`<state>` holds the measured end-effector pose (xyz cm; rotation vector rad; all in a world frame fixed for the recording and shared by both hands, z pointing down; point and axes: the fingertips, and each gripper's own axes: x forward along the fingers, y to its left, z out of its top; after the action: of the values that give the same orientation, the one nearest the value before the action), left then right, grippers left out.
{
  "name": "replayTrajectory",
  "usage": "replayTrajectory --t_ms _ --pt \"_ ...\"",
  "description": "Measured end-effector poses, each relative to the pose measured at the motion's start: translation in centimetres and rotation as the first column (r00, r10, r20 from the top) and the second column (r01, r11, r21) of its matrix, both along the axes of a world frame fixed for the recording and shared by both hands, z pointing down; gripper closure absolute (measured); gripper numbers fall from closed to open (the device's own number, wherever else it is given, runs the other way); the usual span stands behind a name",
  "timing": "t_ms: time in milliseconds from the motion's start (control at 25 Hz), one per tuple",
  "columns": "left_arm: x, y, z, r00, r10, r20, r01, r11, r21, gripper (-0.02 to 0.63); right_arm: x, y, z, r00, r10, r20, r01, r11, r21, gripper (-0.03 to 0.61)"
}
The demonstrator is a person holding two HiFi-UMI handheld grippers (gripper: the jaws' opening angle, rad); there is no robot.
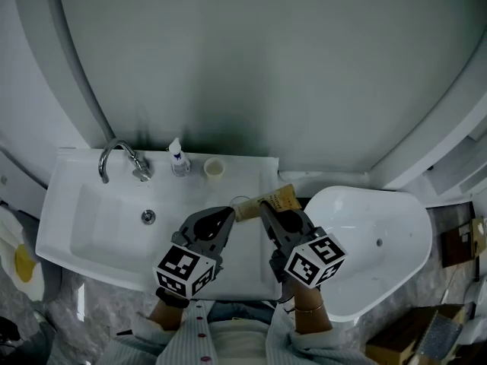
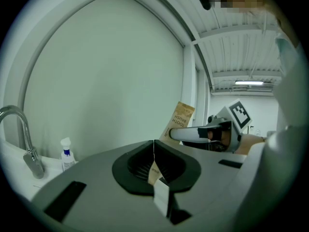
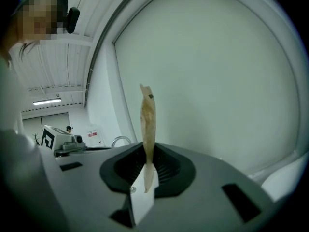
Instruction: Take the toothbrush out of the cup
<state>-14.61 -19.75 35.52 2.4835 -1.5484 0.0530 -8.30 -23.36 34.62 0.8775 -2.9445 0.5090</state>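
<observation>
A brown paper toothbrush package (image 1: 272, 200) hangs in the air over the sink's right end, held between both grippers. My left gripper (image 1: 230, 214) is shut on its left end, and a strip of the brown paper shows between the pads (image 2: 154, 170). My right gripper (image 1: 264, 206) is shut on the package further right. In the right gripper view the package (image 3: 147, 122) stands edge-on, rising from the jaws. From the left gripper view its printed face (image 2: 181, 120) sticks up behind the right gripper (image 2: 212, 133). A small pale cup (image 1: 214, 168) stands on the sink's back ledge, apart from both grippers.
A white sink (image 1: 84, 238) with a chrome faucet (image 1: 120, 158) lies below. A small white bottle (image 1: 178, 160) stands beside the cup. A white oval bowl (image 1: 380, 242) sits to the right, and cardboard boxes (image 1: 415, 337) lie on the floor at the lower right. A curved grey wall rises behind.
</observation>
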Motion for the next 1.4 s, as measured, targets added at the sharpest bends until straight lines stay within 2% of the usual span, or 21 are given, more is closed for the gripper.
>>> replayTrajectory --t_ms 720,1400 --pt "1.6 5.3 -2.1 0.999 0.037 -0.005 -0.036 0.998 0.054 0.597 3.3 6.6 -2.9 0.996 -0.086 0.018 0.085 0.994 0.068 0.52" --pt "3.2 5.1 -2.7 0.995 0.094 0.017 -0.095 0.992 0.087 0.597 3.9 6.2 -1.4 0.994 -0.112 0.007 0.112 0.993 0.038 0.52"
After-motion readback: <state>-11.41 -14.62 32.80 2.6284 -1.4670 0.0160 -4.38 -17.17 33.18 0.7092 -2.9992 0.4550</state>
